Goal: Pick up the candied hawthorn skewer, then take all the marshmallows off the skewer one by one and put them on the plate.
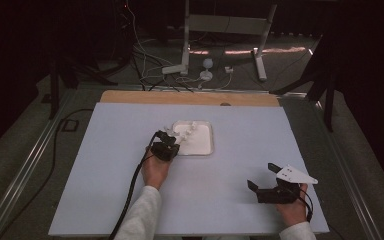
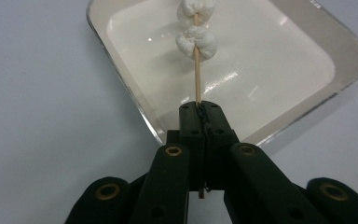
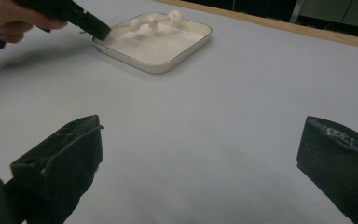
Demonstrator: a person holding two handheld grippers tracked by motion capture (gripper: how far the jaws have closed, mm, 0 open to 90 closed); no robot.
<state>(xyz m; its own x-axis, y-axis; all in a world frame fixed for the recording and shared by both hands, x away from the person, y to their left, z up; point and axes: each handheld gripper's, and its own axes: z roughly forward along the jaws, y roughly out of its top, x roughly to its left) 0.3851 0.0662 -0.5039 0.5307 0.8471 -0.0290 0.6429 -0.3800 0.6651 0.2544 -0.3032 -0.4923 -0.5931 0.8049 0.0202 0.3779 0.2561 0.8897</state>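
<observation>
Black fingers (image 2: pixel 200 122) of your left gripper (image 2: pixel 200 116) sit right up against the lens in the left gripper view, pinched together on the bare end of a thin wooden skewer (image 2: pixel 197 79). So that one's gripping the stick, with a short stub poking out behind the pads.

Straight out ahead of those fingers the skewer runs up over the white tray (image 2: pixel 121 93), and the marshmallows (image 2: pixel 196 41) are threaded on it further along, well clear of the pads. From the right gripper view it looks like three white lumps hanging over the tray, though it's a bit blurry.

Handling-wise, I'd say this thing is super light, so weight isn't your problem. The stick is stiff but skinny, so it'll probably twist or pivot between the pads if you swing it fast, and it could snap if you lever it. The marshmallows look soft and likely sticky; squeeze those and they'll squash or slide along the stick. You're holding it in the right spot imo: bare wood, near the end, nothing mushy.

Your right gripper (image 1: pixel 270 176) is well off to the side of the tray, low over the pale counter (image 1: pixel 230 200), fingers spread wide with nothing between them. If you need a second hold, go for bare wood too.
</observation>
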